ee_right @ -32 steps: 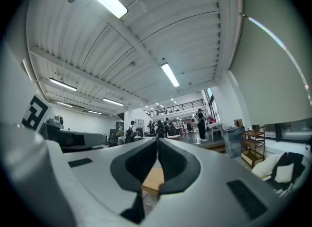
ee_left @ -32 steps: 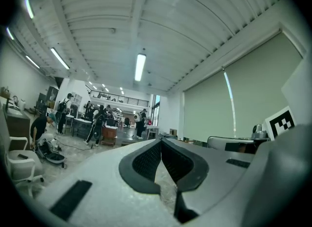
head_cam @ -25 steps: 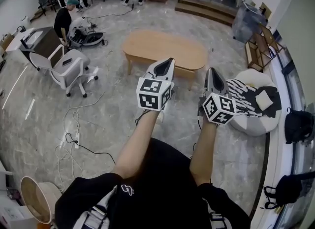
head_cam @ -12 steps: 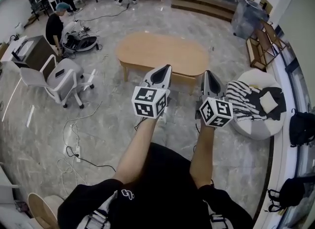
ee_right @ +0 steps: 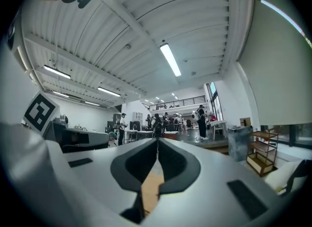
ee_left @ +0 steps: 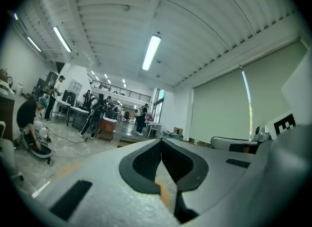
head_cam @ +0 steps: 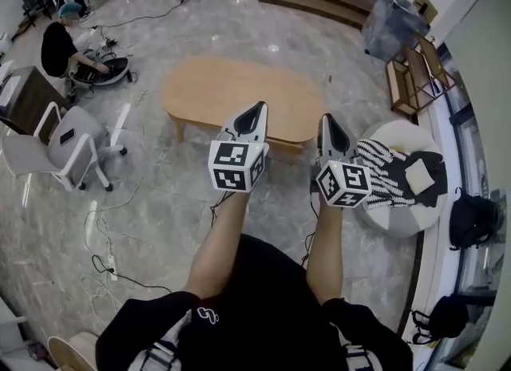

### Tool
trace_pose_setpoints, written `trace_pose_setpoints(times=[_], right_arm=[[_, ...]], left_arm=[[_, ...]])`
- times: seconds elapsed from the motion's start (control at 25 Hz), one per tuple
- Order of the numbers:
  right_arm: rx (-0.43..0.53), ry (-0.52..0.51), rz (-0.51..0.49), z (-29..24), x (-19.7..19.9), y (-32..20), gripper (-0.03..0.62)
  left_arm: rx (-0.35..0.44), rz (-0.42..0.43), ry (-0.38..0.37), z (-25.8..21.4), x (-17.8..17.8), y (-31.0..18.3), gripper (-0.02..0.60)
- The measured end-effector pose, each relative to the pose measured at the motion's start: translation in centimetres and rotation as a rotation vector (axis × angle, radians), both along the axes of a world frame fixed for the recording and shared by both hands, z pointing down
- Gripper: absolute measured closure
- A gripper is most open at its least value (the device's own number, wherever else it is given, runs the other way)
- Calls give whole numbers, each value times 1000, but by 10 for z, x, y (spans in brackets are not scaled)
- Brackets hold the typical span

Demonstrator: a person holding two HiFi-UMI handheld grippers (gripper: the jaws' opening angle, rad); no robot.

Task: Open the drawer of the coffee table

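The oval wooden coffee table (head_cam: 215,90) stands on the marble floor ahead of me; its near side is partly covered by both grippers and I cannot make out the drawer. My left gripper (head_cam: 259,106) is held level over the table's near edge, jaws shut and empty. My right gripper (head_cam: 328,119) hangs beside it over the table's right end, also shut with nothing in it. In the left gripper view the shut tips (ee_left: 161,142) point across the room; in the right gripper view the closed tips (ee_right: 157,140) do the same, with a sliver of tabletop (ee_right: 152,187) behind them.
A white beanbag (head_cam: 382,216) with a striped cloth lies right of the table. A wooden shelf (head_cam: 409,74) stands along the right wall. A grey office chair (head_cam: 60,146) and floor cables (head_cam: 104,258) are at left. A person (head_cam: 60,42) crouches at far left; more people stand at the back.
I have walked toward the coffee table with both grippers held out; the table has come closer and now lies under their tips. Both jaws stayed shut.
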State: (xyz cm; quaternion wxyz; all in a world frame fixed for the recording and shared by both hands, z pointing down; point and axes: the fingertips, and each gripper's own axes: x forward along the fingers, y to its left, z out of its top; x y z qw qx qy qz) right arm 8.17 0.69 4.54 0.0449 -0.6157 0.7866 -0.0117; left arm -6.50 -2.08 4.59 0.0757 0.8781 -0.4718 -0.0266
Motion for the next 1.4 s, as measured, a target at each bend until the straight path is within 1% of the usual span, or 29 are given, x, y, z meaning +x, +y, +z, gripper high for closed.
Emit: trace_pose_setpoints(times=[0.12,0.24,0.32,0.44,0.56,0.64,0.76,0.96,1.04,1.2,1.28,1.4], right_arm=[[7,22,-25,-5,-14,-56,580],[3,97,-36,-4,-32,-109,580],[2,88,-42,-7,-38,-141,580],[-13,48,-44,-6,-40,-181,580],[-37,32,-23,1,-36,-207,580],[-70,32,-5,15,-26,-218,580],[-123,10,42,37,4,-228,580],[-193,-27,101,62,42,-238,580],[-225,-55,112,76,49,-240,580],[-277,-57,97,109,59,-242,580],[-309,-67,100,130,65,-240,580],[-361,-84,106,165,66,-238,580]], left_arm=[[48,11,-6,-11,-1,-48,572],[49,-10,-69,-8,-5,-99,572],[35,-27,-99,-5,-10,-131,572],[25,-39,-102,-6,-17,-170,572],[15,-30,-98,-4,-19,-201,572],[-1,-13,-92,6,-13,-215,572],[-41,16,-88,26,6,-232,572],[-95,46,-97,52,28,-250,572],[-115,45,-107,64,31,-254,572],[-176,30,-123,100,33,-256,572],[-205,51,-136,124,35,-250,572],[-253,74,-153,162,28,-242,572]])
